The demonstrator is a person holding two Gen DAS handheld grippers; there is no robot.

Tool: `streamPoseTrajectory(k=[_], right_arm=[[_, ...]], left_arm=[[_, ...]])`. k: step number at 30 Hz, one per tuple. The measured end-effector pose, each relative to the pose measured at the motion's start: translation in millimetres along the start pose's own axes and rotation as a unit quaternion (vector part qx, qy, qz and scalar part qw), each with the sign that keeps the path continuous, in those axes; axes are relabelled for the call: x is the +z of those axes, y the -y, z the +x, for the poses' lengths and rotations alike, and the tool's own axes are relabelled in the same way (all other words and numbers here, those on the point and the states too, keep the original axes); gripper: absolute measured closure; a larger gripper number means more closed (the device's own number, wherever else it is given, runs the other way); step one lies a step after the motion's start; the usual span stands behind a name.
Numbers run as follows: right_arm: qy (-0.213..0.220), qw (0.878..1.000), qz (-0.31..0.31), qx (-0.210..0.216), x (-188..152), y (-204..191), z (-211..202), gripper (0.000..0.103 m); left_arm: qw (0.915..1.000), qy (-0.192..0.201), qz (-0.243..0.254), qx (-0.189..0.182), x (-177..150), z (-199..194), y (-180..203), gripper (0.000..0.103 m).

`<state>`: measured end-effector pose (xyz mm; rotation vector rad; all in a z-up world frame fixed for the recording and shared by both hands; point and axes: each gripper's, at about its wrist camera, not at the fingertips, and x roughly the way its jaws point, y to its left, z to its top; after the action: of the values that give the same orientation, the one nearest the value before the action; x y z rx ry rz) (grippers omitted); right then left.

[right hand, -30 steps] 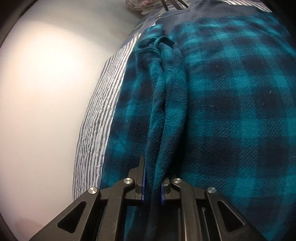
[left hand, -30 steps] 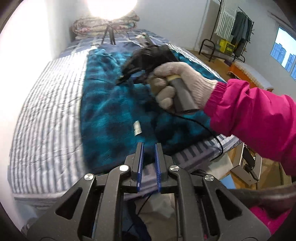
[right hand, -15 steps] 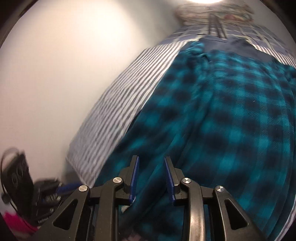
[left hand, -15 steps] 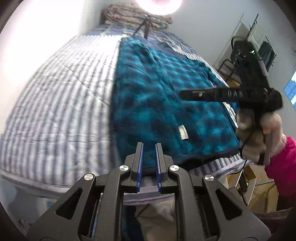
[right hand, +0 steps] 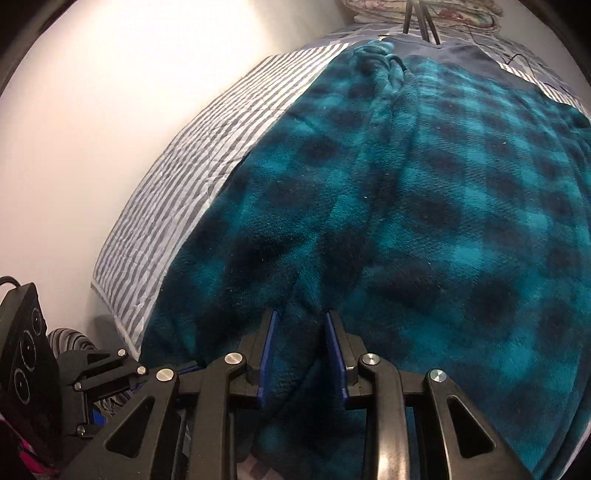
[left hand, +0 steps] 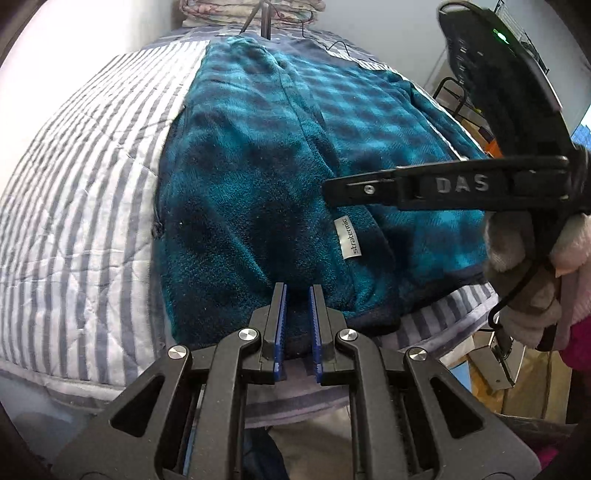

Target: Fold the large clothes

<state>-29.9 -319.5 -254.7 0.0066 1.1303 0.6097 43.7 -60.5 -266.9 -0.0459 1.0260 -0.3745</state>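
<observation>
Teal plaid fleece (left hand: 258, 177) lies spread flat on bed w/ grey-white striped quilt (left hand: 85, 177), covering most of the bed's right half; white label (left hand: 349, 238) shows near the hem at the foot end.

Left tongs (left hand: 296, 295) sit at the hem edge at foot of bed, blue pads a narrow gap apart, nothing clamped between them that I can see.

Right tongs (right hand: 300, 332) are apart, wider gap, low over a fleece ridge; fabric sits between the pads, can't tell if it touches them. In left view, right unit is held by a gloved hand (left hand: 532, 273), pink sleeve, just off the bed's right side.

Room: plain white wall (right hand: 110, 129) along the bed's left side. Folded bedding pile (left hand: 251, 11) at head end, tripod legs (left hand: 258, 22) in front of it. Black metal rack (left hand: 450, 92) beyond the bed's right side.
</observation>
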Motion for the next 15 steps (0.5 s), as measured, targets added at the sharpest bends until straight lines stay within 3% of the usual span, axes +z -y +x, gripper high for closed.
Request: streamPoseTrajectory(k=[7, 9, 10, 11, 13, 15], right_arm=[[0.088, 0.996, 0.016, -0.018, -32, 14, -67, 0.053], [0.119, 0.992, 0.028, -0.035, -46, 26, -93, 0.043], [0.13, 0.99, 0.033, -0.044, -52, 31, -103, 0.036], [0.141, 0.988, 0.037, -0.057, -59, 37, -115, 0.031], [0.152, 0.984, 0.039, -0.083, -71, 50, -137, 0.03], [0.16, 0.979, 0.046, -0.114, -85, 70, -158, 0.03]], left_arm=[[0.9989, 0.04, 0.019, 0.013, 1, -44, 10, 0.093], [0.9981, 0.053, 0.024, 0.019, 2, -59, 14, 0.093], [0.9976, 0.06, 0.027, 0.02, 2, -67, 17, 0.09], [0.9972, 0.065, 0.029, 0.021, 4, -71, 18, 0.076], [0.9962, 0.08, 0.03, 0.021, 10, -80, 24, 0.057], [0.9946, 0.1, 0.027, 0.011, 17, -89, 29, 0.057]])
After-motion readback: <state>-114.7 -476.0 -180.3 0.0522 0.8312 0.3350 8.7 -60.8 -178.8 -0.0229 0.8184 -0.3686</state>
